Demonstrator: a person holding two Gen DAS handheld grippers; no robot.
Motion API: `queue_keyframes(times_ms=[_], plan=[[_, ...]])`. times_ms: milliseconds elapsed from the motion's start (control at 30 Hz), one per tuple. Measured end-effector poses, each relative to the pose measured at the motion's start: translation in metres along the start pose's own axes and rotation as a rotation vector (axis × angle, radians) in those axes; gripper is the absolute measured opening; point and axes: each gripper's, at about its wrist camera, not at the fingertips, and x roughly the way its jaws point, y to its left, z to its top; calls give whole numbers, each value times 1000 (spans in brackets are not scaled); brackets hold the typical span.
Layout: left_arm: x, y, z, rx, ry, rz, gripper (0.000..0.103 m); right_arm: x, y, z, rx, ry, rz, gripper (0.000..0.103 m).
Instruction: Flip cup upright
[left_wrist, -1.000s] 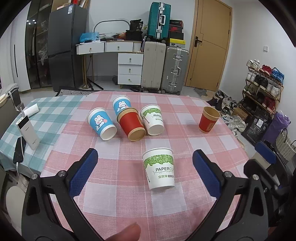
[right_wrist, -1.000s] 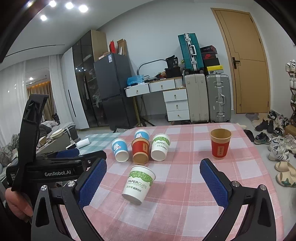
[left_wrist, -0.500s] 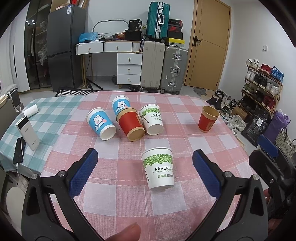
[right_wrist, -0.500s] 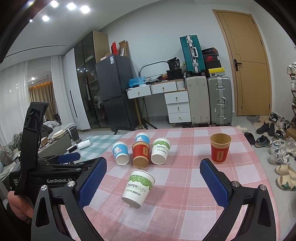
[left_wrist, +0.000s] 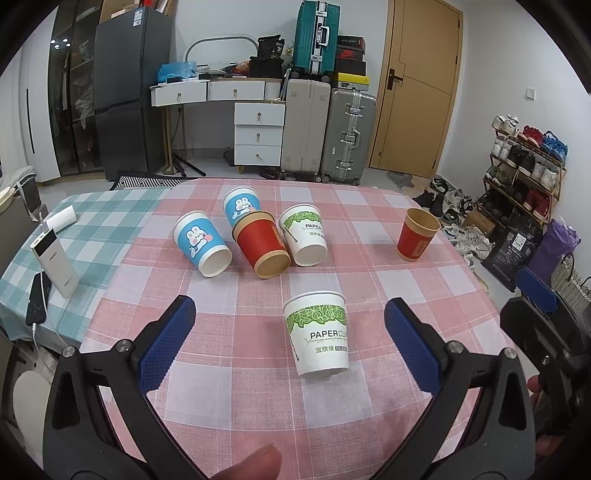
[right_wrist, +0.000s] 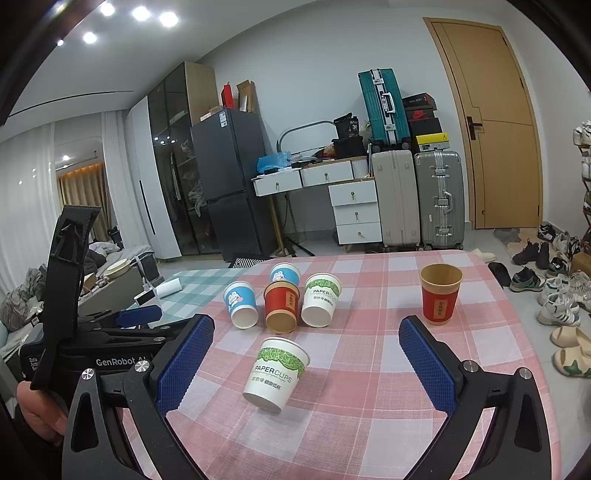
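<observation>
A counter (left_wrist: 369, 206) in pink check cloth carries paper cups. Both hand-held grippers, left (left_wrist: 288, 347) and right (right_wrist: 306, 363), hover spread wide and empty. The nearest green-and-white cup (left_wrist: 319, 339) lies toppled between their pads. Its thin wall could crush, or roll away, if squeezed off-centre.

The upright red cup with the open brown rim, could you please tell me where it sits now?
The upright red cup stands alone on the pink checked tablecloth, at the right in both views, apart from the clustered cups.
</observation>
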Motion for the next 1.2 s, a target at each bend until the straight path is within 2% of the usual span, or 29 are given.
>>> queue_keyframes(times_ms=[900, 1200], plan=[[13, -2, -4, 7, 15, 8, 102, 5, -13, -8, 33, 25, -6, 103], [44, -6, -6, 17, 73, 3, 102, 16, -28, -14, 62, 39, -12, 103]])
